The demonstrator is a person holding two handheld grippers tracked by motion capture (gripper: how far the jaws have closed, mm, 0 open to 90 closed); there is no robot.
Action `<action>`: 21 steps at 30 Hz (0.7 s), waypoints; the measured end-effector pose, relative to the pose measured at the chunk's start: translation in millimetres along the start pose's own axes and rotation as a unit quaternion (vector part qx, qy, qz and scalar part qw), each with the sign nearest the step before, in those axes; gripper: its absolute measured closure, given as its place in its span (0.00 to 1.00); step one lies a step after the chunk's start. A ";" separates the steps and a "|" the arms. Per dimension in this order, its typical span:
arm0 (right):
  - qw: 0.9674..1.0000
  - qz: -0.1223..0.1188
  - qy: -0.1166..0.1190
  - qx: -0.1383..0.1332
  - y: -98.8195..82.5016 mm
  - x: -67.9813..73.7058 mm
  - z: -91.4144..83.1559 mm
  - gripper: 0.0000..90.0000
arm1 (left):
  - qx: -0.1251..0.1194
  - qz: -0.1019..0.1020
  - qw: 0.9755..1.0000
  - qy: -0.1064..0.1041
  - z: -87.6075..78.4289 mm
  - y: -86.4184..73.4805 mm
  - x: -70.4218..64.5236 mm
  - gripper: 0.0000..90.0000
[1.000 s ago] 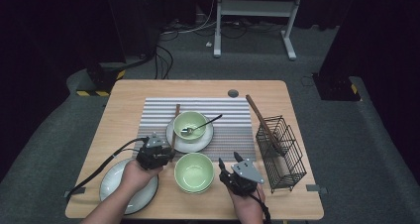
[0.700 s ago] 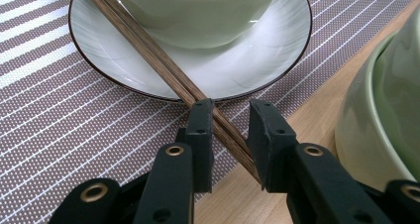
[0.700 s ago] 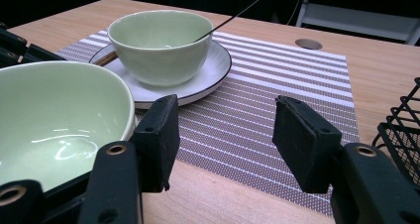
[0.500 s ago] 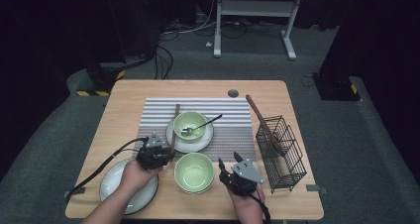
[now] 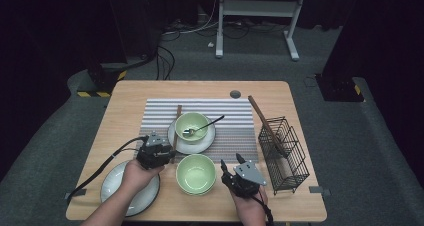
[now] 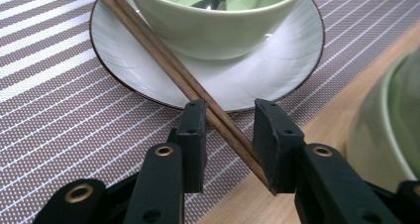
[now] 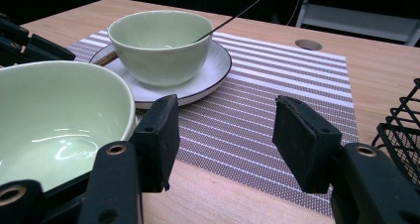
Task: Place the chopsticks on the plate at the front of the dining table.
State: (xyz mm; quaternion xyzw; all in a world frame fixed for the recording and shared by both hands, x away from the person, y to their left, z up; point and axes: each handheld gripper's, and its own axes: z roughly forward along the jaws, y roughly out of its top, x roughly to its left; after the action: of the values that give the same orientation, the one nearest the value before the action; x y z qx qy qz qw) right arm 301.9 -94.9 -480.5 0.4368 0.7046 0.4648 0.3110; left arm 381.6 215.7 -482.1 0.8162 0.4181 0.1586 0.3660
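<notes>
My left gripper (image 6: 230,135) has just been opening its jaws around the near end of the chopstick (image 6: 163,60), and that is the change that matters here. In the left gripper view the stick runs slantwise between the 2 pads with a gap on one side at least, so I judge the grip is loosening or already let go, not tightening. The chopstick lies with its far part propped across the rim of the white plate (image 6: 277,80), beside the green bowl (image 6: 213,16) that stands on that plate with a spoon (image 5: 202,127) in it; its near end comes down over the striped mat (image 6: 59,115) toward the bare wood.

From the high view, the left gripper (image 5: 156,151) sits at the mat's near-left corner, the chopstick (image 5: 176,128) touching the plate's left edge. My right gripper (image 7: 223,135) waits with its jaws standing moderately wide and nothing between them, beside a 2nd green bowl (image 5: 195,173) on the table (image 5: 300,206). A 2nd stick (image 5: 265,125) leans in the wire basket (image 5: 285,156) at the right.

My reading: with the jaws easing, the stick rests on plate and mat, and I would need a fresh grip before moving it anywhere.
</notes>
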 end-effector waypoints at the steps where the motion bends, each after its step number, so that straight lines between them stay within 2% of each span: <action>1: 1.000 -0.001 0.000 0.000 -0.1 0.0 0.1 0.48 | 0.001 -0.003 1.000 -0.001 1.1 0.1 0.3 0.73; 21: 1.000 -0.002 -0.001 0.001 -0.5 -0.1 0.2 0.48 | 0.009 -0.003 1.000 -0.009 7.3 -1.1 0.2 0.76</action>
State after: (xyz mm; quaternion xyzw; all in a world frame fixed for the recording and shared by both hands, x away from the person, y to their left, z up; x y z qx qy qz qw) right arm 301.9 -95.0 -481.0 0.4368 0.7055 0.4627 0.3121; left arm 385.2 212.8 -487.9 0.8194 0.4189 0.1459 0.3631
